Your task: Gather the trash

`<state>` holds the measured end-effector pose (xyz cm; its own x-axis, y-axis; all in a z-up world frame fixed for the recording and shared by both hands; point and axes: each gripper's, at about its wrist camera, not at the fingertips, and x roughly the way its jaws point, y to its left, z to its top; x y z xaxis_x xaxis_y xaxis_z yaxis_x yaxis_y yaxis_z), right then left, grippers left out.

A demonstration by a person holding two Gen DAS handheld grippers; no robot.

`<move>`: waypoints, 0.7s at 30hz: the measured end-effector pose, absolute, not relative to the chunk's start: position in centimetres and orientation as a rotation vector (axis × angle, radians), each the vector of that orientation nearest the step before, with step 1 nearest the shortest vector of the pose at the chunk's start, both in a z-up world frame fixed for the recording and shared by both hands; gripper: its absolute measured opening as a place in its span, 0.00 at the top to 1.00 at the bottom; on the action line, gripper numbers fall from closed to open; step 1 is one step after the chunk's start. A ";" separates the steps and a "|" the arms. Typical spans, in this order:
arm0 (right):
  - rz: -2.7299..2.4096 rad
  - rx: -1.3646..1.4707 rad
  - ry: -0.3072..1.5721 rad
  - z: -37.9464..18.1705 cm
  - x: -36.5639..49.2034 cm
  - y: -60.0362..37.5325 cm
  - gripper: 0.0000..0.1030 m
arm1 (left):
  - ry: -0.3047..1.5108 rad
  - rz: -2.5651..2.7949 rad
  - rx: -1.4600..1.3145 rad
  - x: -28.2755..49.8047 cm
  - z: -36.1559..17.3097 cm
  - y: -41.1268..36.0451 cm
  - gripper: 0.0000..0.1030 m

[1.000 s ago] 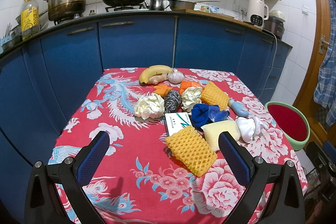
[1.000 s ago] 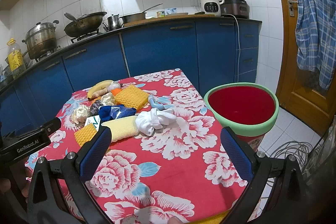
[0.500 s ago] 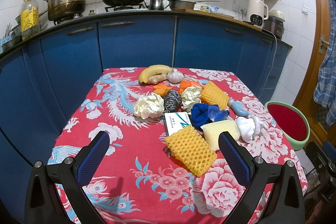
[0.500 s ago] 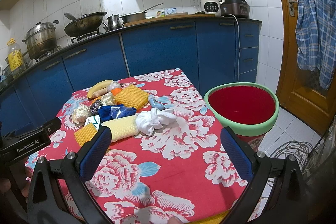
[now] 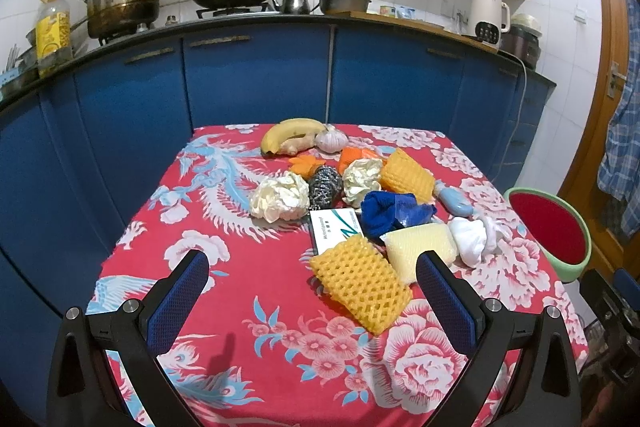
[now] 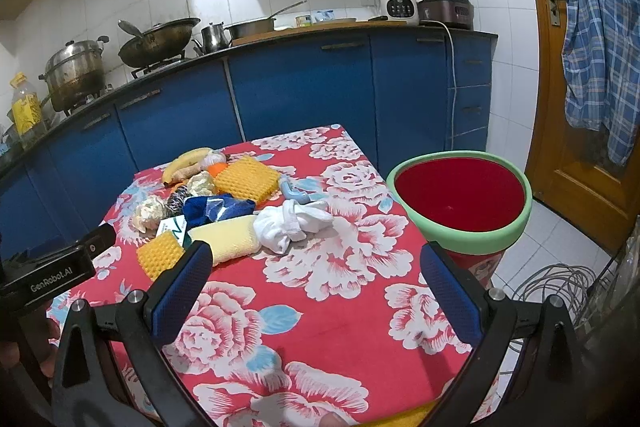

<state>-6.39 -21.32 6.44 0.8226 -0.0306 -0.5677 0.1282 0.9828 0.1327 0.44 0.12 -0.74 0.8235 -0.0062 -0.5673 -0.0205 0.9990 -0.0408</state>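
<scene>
Open cloth on the near half of the surface (image 5: 248, 311), room for the left gripper (image 5: 312, 291) right up to the yellow foam net (image 5: 360, 285). Beyond that, a tight cluster: card (image 5: 336, 227), pale foam pad (image 5: 420, 251), blue cloth (image 5: 384, 213), white sock (image 5: 472, 239), paper balls, scourer. Clear strip down the left edge past the crumpled paper (image 5: 280, 201). On the right side, bare cloth (image 6: 328, 299) ahead of the right gripper (image 6: 316, 279), hemmed by the red bin (image 6: 460, 203) just off the edge.
</scene>
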 end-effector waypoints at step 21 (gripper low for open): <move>-0.088 0.186 0.695 4.4 -2.1 -23.5 0.01 | 0.722 -0.002 -0.013 4.6 -4.1 -1.2 0.00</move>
<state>-2.13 -23.52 4.44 0.7650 -0.0189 -0.6437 0.1425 0.9797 0.1407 4.64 -1.20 -4.08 0.7503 -0.0066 -0.6611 -0.0026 0.9999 -0.0129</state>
